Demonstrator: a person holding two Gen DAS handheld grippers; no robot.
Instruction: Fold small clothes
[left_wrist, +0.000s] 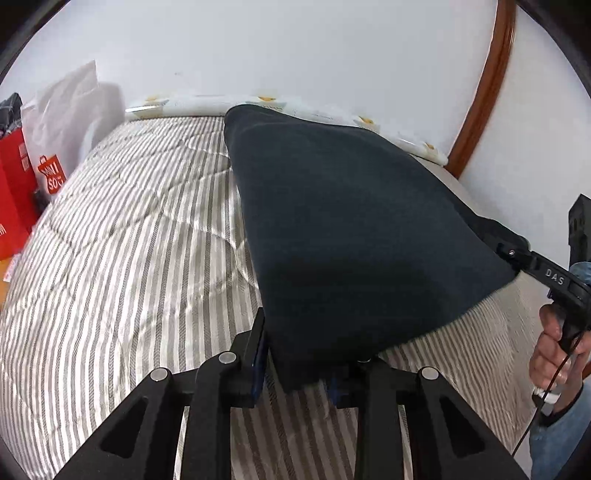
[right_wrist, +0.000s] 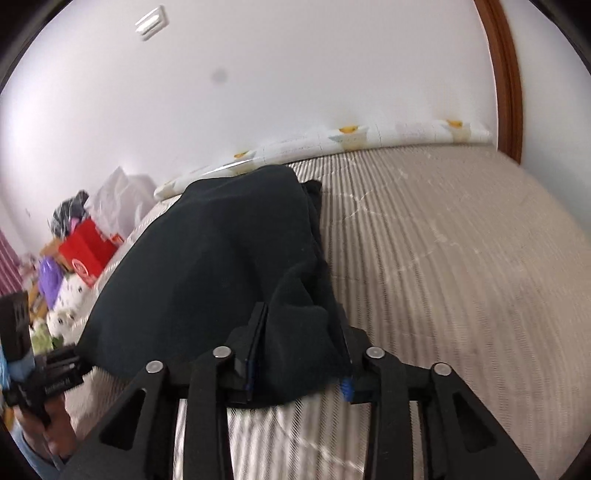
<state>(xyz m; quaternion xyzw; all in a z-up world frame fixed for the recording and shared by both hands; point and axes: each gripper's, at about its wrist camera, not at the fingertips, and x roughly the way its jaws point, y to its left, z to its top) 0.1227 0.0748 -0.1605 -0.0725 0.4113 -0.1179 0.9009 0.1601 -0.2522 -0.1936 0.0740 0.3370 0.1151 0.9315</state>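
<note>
The dark garment (left_wrist: 354, 229) is held up off the striped bed (left_wrist: 122, 240), one near corner pinched in the nearly closed left gripper (left_wrist: 295, 373), the other in the right gripper (right_wrist: 299, 365), probably so it's stretched flat for folding.

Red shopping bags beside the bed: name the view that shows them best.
Left wrist view. The red shopping bags stand sharp at its left edge, white lettering visible. The right wrist view shows them smaller and motion-blurred among clutter.
</note>
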